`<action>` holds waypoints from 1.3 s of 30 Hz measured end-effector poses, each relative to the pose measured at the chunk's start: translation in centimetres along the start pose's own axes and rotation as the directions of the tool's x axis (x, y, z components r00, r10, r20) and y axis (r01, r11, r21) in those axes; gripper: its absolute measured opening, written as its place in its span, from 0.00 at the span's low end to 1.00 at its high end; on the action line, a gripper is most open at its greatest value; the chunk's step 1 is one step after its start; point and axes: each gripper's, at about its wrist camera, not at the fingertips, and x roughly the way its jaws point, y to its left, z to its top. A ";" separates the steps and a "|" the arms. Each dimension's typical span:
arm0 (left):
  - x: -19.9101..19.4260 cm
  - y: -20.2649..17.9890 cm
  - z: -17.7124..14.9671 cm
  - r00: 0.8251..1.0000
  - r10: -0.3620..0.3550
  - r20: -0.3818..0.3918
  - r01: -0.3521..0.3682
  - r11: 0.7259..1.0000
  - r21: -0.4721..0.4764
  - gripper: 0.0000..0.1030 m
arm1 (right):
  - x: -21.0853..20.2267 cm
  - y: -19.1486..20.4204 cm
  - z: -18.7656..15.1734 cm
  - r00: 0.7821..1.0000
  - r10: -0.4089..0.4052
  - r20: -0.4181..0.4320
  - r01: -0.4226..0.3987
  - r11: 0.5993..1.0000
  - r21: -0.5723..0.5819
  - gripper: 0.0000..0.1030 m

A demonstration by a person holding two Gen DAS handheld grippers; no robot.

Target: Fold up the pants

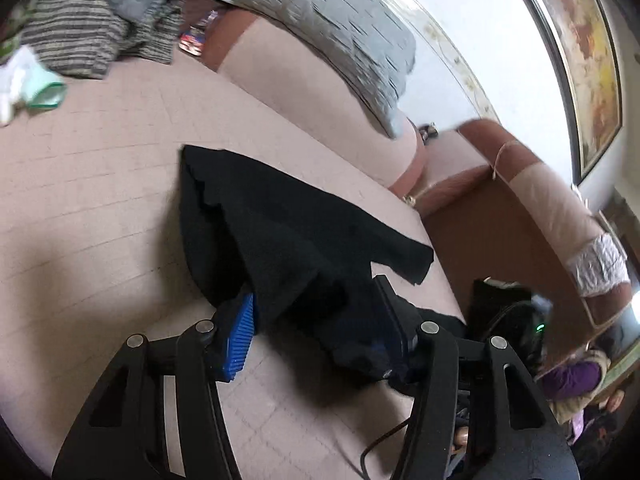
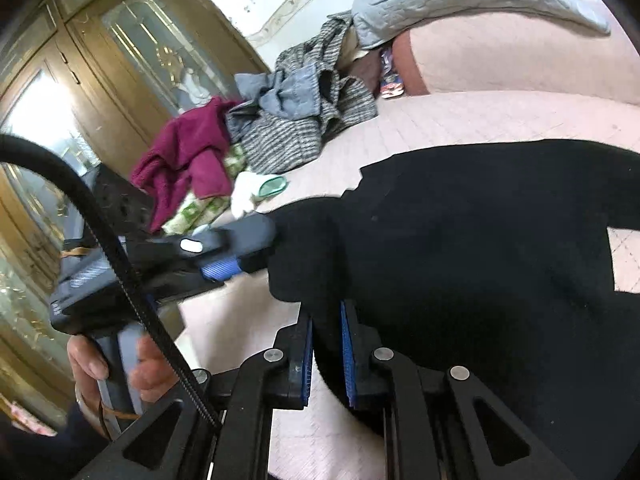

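Right gripper [image 2: 326,354] has its ribbed blue pads [image 2: 347,354] pinched on a fold of the black pants [image 2: 472,248], barely a slit between the jaws. Left gripper [image 1: 316,332] stands wider, jaws apart with cloth draped into the gap and over the right-hand finger; can't tell if the pads actually press on it. The pants are soft, matte, a bit fuzzy, lying bunched on a pinkish quilted sofa seat [image 1: 100,200] with a stitched grid. Plenty of bare seat toward the clothes pile [image 2: 296,120] of striped knit and maroon fleece. A grey quilted pillow [image 1: 340,28] leans on the backrest. Only the right view shows the hand [image 2: 116,364] on the left gripper's handle; only the left view shows the pants' notched edge near the seat's front edge
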 end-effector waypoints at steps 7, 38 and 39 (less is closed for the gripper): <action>-1.5 1.5 0.4 0.967 0.252 0.032 -0.253 0.967 0.011 0.53 | 3.4 3.0 -2.9 0.984 -0.008 -0.179 -0.016 0.991 -0.136 0.33; 24.7 -0.5 10.7 0.813 0.505 -0.289 -0.136 0.648 0.750 0.63 | -0.3 -21.2 13.6 0.826 -0.533 -0.181 0.393 0.776 -0.493 0.78; 24.8 -0.5 10.8 0.817 0.501 -0.285 -0.129 0.640 0.757 0.67 | 0.0 -21.5 13.4 0.824 -0.532 -0.197 0.386 0.780 -0.493 0.78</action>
